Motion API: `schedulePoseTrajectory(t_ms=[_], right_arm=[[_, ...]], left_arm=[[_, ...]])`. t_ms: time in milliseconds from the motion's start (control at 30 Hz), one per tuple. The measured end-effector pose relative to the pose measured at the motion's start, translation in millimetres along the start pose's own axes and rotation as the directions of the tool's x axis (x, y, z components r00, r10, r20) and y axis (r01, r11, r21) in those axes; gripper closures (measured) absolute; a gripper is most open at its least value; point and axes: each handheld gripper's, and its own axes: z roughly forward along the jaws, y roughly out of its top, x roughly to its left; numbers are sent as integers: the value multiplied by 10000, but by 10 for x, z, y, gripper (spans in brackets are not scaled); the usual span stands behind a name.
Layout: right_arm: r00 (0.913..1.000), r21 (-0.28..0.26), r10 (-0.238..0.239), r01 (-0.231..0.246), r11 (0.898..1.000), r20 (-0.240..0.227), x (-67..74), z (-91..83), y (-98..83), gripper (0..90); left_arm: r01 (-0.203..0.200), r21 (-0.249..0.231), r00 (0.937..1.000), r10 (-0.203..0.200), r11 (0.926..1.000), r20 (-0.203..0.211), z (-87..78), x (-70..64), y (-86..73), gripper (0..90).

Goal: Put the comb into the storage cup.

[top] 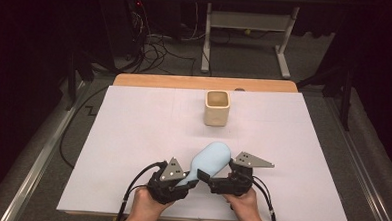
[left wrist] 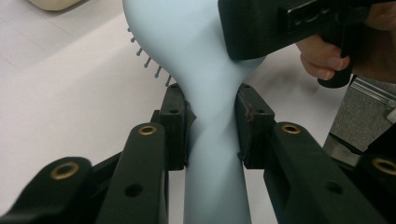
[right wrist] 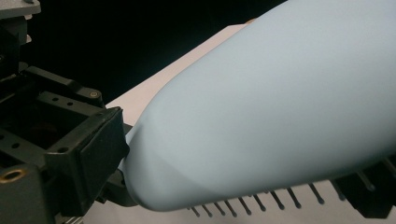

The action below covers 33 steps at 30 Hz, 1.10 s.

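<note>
One pale blue hairbrush point(top: 209, 160) is held above the near middle of the white table point(top: 133, 133), its oval head pointing far and a little right, its handle running down to the near left. In the left gripper view the left gripper point(left wrist: 212, 123) is clenched on the narrow neck of the brush, a pad pressed against each side where the handle widens into the head, and thin metal bristles point(left wrist: 148, 62) stick out of the head's left side. The right gripper point(top: 216, 179) comes in from the right, just beside the head. In the right gripper view the brush head lies close before the camera with its bristles pointing down; whether this gripper's pads press on the brush, the pictures do not settle. Both hands point(top: 144, 208) come in from the near edge and sit close together, cables trailing back from each gripper. Well apart from the brush, toward the far middle of the table, a cream square cup point(top: 217, 108) stands upright with its opening up. Beyond the far edge lie a dark floor and tangled cables point(top: 151, 48).
</note>
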Motion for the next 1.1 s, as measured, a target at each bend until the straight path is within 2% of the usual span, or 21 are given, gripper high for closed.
schedulePoseTrajectory(t_ms=[400, 500, 600, 767, 1000, 1100], right_arm=[[9994, 120, 265, -262, 9996, -238, -16, 29, 8, 77], [9988, 427, 352, -338, 9985, -332, -22, 24, 28, 111], [9989, 419, 210, -193, 9989, -411, -3, 2, 49, 155], [9980, 512, 268, -239, 9984, -570, 43, -23, 84, 223], [9930, 526, 672, -623, 9967, -971, 24, -73, 117, 321], [9881, 498, 913, -856, 9951, -1241, 10, -97, 138, 367]], left_arm=[[-95, -36, 10000, 95, 9999, 19, 10, -13, -1, 690], [-52, 74, 10000, 52, 10000, 55, 19, -4, 0, 691], [-23, -15, 9999, 24, 10000, 105, 7, 11, 3, 693], [-74, -141, 9999, 76, 9999, 122, -14, 13, 10, 694], [-75, -95, 9998, 76, 9999, 178, -6, 8, 9, 695], [-46, -127, 9997, 49, 9999, 247, -9, 4, 10, 696]])
